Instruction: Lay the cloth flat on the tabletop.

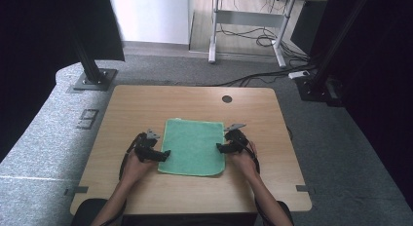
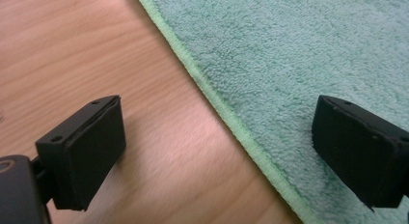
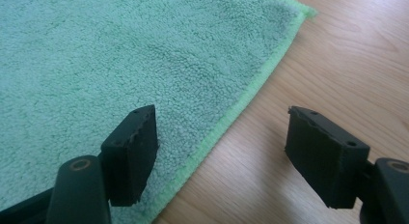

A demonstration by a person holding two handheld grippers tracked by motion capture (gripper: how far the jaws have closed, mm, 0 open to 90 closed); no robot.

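The towel (image 1: 193,147) lies flat mid-table (image 1: 131,104). The left gripper (image 2: 217,151) and right gripper (image 3: 219,151) are both released, each straddling a side hem.

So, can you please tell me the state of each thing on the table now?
Green towel: spread flat on the table, unfolded.
Left hand-held gripper: open, jaws astride the towel's edge, not pinching it.
Right hand-held gripper: open, jaws astride the opposite edge, not pinching it.
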